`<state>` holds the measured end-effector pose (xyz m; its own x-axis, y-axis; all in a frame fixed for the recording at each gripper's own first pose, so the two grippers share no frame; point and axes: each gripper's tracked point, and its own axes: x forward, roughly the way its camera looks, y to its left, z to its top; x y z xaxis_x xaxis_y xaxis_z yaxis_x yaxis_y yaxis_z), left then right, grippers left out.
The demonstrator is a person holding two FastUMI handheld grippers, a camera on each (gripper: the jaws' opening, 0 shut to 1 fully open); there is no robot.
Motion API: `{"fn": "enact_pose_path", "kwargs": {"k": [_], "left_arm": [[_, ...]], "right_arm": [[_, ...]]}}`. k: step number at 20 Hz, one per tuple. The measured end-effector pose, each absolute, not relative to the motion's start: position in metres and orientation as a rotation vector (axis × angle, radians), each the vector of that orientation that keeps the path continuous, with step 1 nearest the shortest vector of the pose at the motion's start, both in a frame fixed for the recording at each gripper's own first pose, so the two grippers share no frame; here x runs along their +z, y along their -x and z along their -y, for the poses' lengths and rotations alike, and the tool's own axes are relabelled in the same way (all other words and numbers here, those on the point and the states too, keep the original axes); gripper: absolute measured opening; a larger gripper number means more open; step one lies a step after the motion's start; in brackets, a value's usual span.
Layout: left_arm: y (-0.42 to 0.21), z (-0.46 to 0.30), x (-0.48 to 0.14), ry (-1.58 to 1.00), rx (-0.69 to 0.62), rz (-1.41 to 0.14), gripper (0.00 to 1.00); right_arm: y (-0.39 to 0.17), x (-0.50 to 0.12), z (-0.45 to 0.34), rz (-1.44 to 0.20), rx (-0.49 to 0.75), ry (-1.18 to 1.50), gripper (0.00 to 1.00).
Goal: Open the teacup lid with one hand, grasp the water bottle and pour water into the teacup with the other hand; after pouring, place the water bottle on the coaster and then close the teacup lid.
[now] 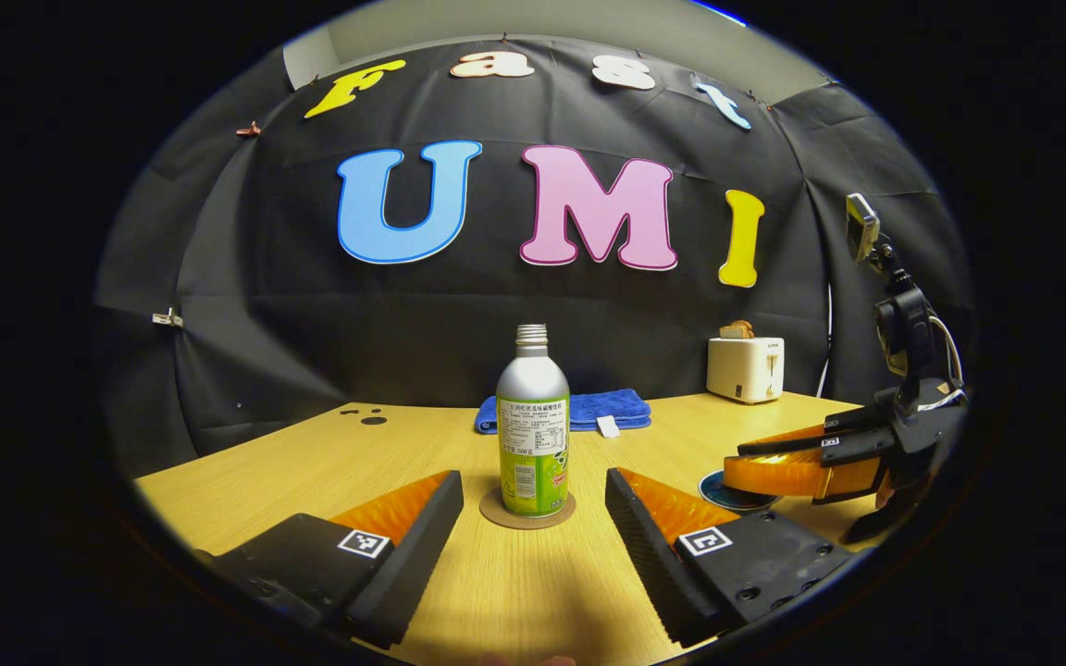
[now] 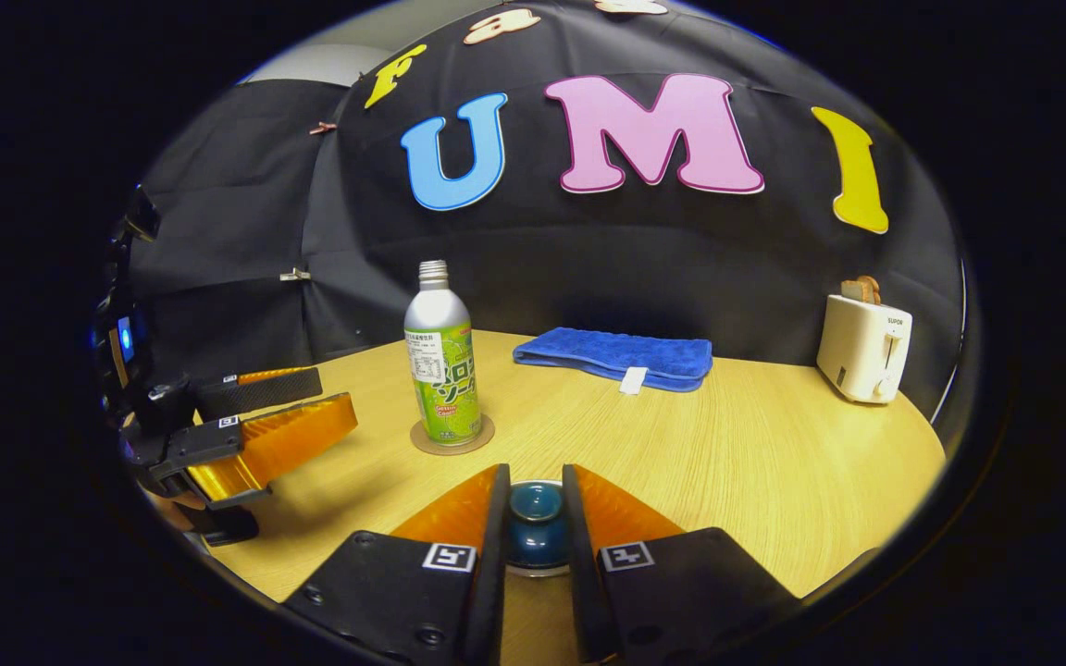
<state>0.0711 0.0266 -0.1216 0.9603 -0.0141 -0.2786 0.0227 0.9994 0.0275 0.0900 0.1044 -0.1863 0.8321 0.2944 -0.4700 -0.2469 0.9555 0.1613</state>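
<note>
A silver bottle with a green label [image 1: 533, 435] stands upright on a round brown coaster [image 1: 527, 514] in the middle of the table. My left gripper [image 1: 531, 483] is open just in front of it, one finger to each side, not touching. In the right gripper view the same bottle [image 2: 442, 370] and coaster [image 2: 452, 437] lie ahead to the left. My right gripper [image 2: 536, 486] is shut on the knob of the dark blue teacup lid [image 2: 536, 509]. The left gripper view shows that gripper [image 1: 806, 462] low over the dark teacup [image 1: 735, 492]. I cannot tell whether the lid rests on the cup.
A folded blue towel [image 2: 614, 356] lies at the back of the wooden table [image 2: 774, 444]. A white toaster [image 2: 863, 347] with bread in it stands at the back right. The left gripper [image 2: 255, 435] sits near the table's left edge in the right gripper view.
</note>
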Motion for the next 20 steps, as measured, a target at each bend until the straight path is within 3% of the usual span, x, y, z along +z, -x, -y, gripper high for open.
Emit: {"fn": "enact_pose_path", "kwargs": {"k": [1,3,6,7,13,20], "left_arm": [[-0.071,-0.027,-0.121,-0.030,-0.019,-0.282,0.97],[-0.071,-0.026,-0.121,-0.030,-0.019,-0.282,0.98],[-0.072,-0.027,-0.122,-0.030,-0.019,-0.280,0.98],[-0.072,-0.027,-0.121,-0.030,-0.017,-0.281,0.98],[-0.073,-0.030,-0.122,-0.034,0.007,-0.281,0.98],[-0.077,-0.029,-0.123,-0.035,0.012,-0.279,0.98]], "right_arm": [[-0.090,-0.186,-0.102,-0.510,0.281,-0.083,0.33],[-0.089,-0.186,-0.100,-0.506,0.285,-0.084,0.48],[-0.081,-0.173,-0.100,-0.447,0.297,-0.143,0.86],[-0.079,-0.168,-0.096,-0.414,0.283,-0.154,0.92],[-0.058,-0.138,-0.059,-0.253,0.217,-0.173,0.92],[-0.049,-0.145,-0.034,-0.272,0.178,-0.121,0.92]]}}
